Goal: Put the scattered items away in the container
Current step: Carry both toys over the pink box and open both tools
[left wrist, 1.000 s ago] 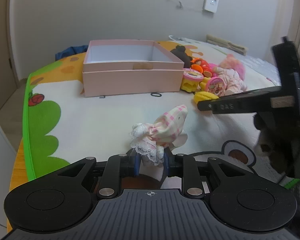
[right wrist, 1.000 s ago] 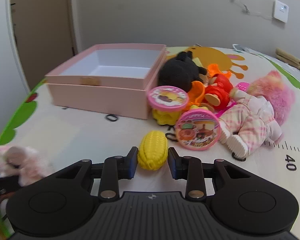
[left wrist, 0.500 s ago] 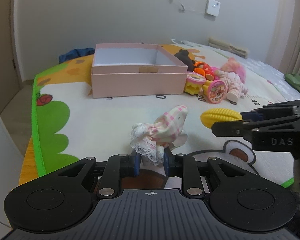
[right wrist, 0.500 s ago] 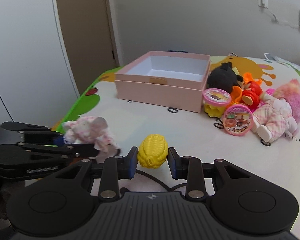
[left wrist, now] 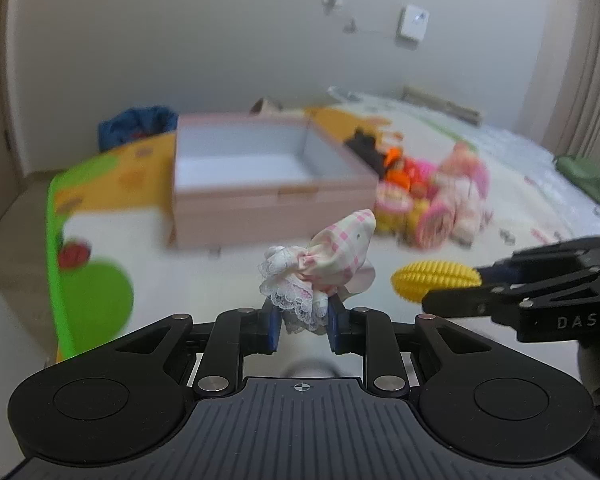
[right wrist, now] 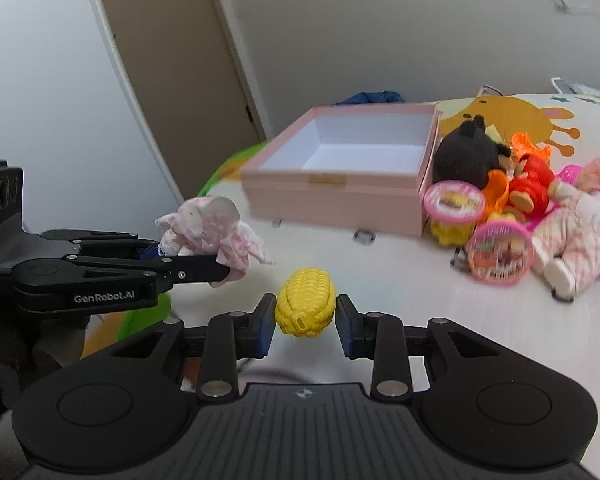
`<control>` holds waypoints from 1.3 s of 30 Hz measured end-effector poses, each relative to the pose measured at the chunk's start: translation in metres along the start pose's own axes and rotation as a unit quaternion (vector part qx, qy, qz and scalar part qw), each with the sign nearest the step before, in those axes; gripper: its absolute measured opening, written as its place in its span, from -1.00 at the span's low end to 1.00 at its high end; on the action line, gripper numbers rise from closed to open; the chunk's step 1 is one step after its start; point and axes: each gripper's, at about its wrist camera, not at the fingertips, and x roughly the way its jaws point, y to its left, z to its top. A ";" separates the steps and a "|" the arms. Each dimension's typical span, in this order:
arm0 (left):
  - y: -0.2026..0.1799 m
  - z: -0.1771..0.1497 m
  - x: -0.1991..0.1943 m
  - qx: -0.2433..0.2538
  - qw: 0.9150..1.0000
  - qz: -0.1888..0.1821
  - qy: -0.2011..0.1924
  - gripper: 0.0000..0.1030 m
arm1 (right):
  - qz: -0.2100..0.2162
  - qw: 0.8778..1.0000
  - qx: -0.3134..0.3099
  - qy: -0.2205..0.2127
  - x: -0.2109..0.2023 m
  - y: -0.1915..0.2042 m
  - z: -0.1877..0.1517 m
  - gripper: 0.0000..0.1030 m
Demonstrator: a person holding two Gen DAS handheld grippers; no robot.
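My left gripper is shut on a small pink checked doll dress with white lace, held up in the air. The right gripper is shut on a yellow toy corn cob; that cob also shows at the right of the left wrist view. An open pink box with a white inside stands ahead on the play mat, with nothing visible in it. Both grippers hang short of it, the left gripper to the left of the right one.
Right of the box lies a heap of toys: a black plush, an orange and red figure, round pink toy tubs, a doll in pink checked clothes. Blue cloth lies behind the box. A door stands at left.
Both grippers have lifted and swung towards the box while keeping hold of the dress and the corn. The box looks nearer and more central in the left wrist view.
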 end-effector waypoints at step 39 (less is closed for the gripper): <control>-0.081 0.062 0.094 0.124 0.990 -0.040 -0.047 0.72 | -0.172 0.979 -0.031 -0.105 -0.009 -0.117 0.021 0.18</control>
